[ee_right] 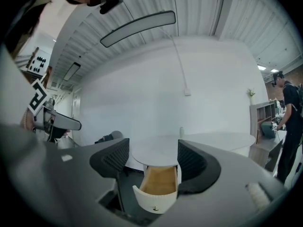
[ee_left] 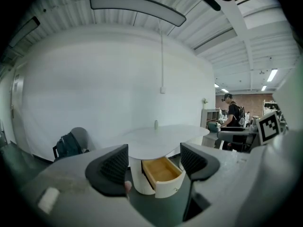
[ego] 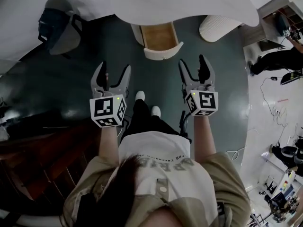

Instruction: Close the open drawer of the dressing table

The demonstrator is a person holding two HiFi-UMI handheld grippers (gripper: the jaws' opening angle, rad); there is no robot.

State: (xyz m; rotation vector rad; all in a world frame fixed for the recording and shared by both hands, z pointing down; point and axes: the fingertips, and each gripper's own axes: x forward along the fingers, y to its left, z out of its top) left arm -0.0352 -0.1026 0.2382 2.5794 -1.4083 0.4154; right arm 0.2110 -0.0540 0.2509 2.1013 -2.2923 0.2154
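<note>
The white dressing table (ego: 142,4) spreads across the top of the head view. Its drawer (ego: 161,40) is pulled out toward me, showing a bare wooden inside and a curved white front. My left gripper (ego: 111,77) hangs open, short of the drawer and to its left. My right gripper (ego: 196,67) is open too, just right of the drawer front and apart from it. In the left gripper view the drawer (ee_left: 162,174) shows between the jaws (ee_left: 154,163). The right gripper view frames the drawer (ee_right: 158,186) between its jaws (ee_right: 147,161), with a small knob on the front.
A grey chair with a dark backpack (ego: 57,22) stands left of the table. A white ribbed cylinder (ego: 218,28) sits under the table's right side. A person (ego: 277,60) stands far right among cables and equipment. Dark wooden furniture (ego: 33,145) lies at my left.
</note>
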